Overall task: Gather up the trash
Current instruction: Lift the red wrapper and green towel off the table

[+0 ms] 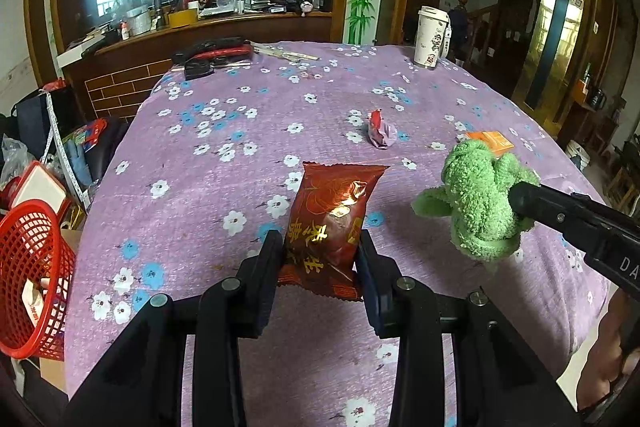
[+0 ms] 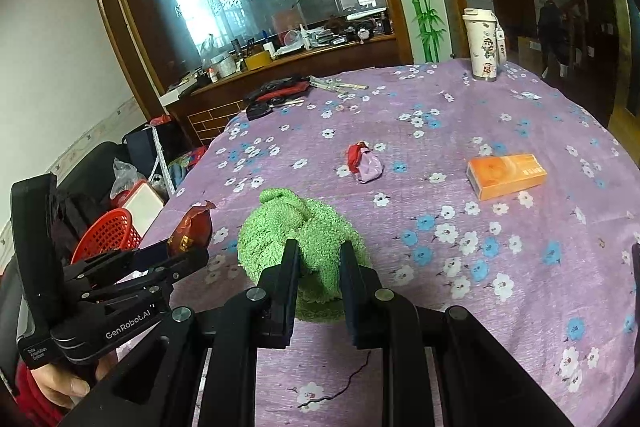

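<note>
The left gripper (image 1: 322, 247) is clamping a red snack packet (image 1: 334, 223) between its two fingers, holding the packet upright above the floral tablecloth (image 1: 224, 187). The right gripper (image 2: 320, 259) is clenching a green fuzzy cloth (image 2: 298, 227), which is bunching up around the fingertips. A crumpled red and lilac wrapper (image 2: 365, 163) is lying near the table's middle, well apart from both grippers, and an orange box (image 2: 506, 174) is lying to its right. A red mesh basket (image 1: 30, 279) is standing beside the table's left edge and is holding what appears to be a white carton, partly hidden. The packet is showing gold characters too distorted to read. The left gripper's body is reading "GenRobot.AI". A white tumbler (image 2: 482, 45) is standing at the far edge.
</note>
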### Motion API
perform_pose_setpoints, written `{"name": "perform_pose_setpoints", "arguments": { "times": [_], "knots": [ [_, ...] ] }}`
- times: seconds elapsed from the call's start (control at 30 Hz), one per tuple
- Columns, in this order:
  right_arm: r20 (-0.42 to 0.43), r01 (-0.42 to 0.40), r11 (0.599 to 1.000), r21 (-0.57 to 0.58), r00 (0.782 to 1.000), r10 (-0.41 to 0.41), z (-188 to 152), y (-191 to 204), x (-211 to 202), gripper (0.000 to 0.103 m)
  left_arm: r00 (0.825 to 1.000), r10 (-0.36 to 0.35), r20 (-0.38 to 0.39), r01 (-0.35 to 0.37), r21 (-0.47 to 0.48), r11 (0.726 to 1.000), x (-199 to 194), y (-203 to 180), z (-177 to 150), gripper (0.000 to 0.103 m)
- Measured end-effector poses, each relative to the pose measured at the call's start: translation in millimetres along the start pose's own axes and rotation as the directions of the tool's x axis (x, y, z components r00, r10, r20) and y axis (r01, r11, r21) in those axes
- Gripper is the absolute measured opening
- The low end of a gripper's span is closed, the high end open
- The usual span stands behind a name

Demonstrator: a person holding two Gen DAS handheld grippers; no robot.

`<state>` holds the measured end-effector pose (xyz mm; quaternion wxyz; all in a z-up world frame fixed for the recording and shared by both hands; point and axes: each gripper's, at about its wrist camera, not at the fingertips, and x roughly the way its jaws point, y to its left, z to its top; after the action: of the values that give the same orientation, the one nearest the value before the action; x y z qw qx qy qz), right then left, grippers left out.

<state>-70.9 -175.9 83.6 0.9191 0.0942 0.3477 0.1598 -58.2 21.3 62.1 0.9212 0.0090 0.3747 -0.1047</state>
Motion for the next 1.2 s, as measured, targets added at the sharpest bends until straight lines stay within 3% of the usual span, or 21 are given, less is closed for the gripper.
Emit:
{"name": "perform_pose_setpoints", "arguments": {
  "times": [0.6,1.2],
  "knots": [
    [-0.029,-0.025,0.999,-0.043,0.999,0.024,1,26,12,0.021,1.000,0.021,0.017,-0.021,-0.043,0.999,-14,23,-5,0.035],
    [-0.078,-0.075,0.988,-0.138,0.995,0.065,5,89,37,0.021,0.998,0.051,0.045,-0.044,-0.138,0.989,-35,84,-14,0.036]
  ]
}}
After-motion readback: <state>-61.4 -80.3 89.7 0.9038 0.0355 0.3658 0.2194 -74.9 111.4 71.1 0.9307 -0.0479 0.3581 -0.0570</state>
